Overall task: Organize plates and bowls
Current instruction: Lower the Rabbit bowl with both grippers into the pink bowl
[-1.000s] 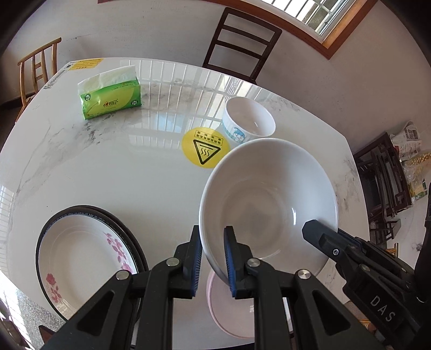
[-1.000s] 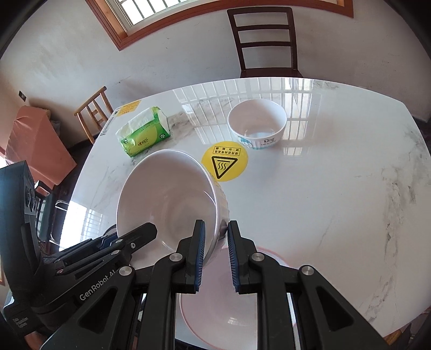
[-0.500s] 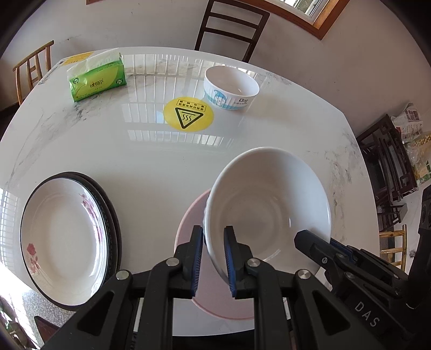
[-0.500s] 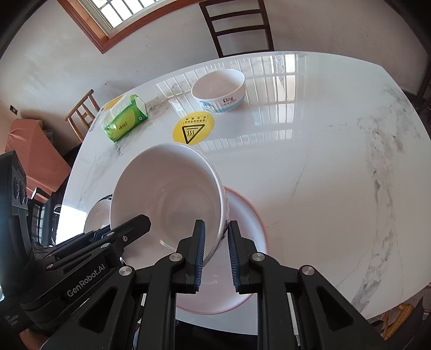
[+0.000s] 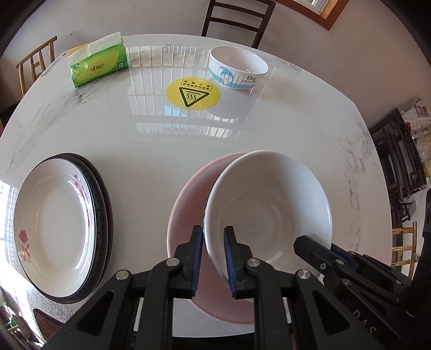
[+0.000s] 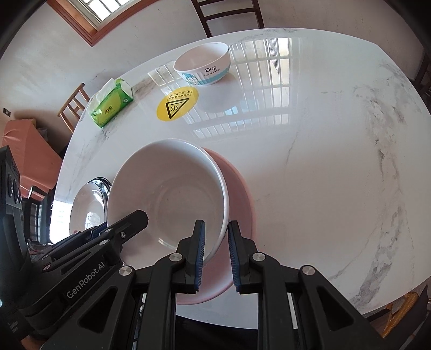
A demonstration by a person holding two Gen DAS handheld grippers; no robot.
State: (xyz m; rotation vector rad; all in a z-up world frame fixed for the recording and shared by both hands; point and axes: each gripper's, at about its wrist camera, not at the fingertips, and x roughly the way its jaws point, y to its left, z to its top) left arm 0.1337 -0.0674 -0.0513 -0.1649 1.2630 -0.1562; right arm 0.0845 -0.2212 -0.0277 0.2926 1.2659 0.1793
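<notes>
Two black grippers hold one big white round bowl [image 5: 269, 204] by its rim, one on each side. The left gripper [image 5: 213, 258] has its blue pads closed tight on the bowl's left edge, one pad inside the bowl and one outside. The right gripper [image 6: 216, 254] is clamped the same way on the bowl's right edge. The white bowl is tilted and sits over a wide pink bowl [image 5: 186, 210] near the front edge of the shiny white marble table [image 5: 134, 150]. I cannot tell if the two bowls touch. To the left of the pink bowl is a white plate with red flowers [image 5: 51, 228], resting on a dark-rimmed plate [image 5: 103, 215]. Far across the table stands a small white bowl with blue cartoon pictures [image 5: 238, 67]. A round yellow warning sticker [image 5: 193, 93] lies flat just beside it. A green pack of tissues [image 5: 98, 64] sits at the far left corner. A dark wooden chair [image 5: 237, 20] stands behind the table.
</notes>
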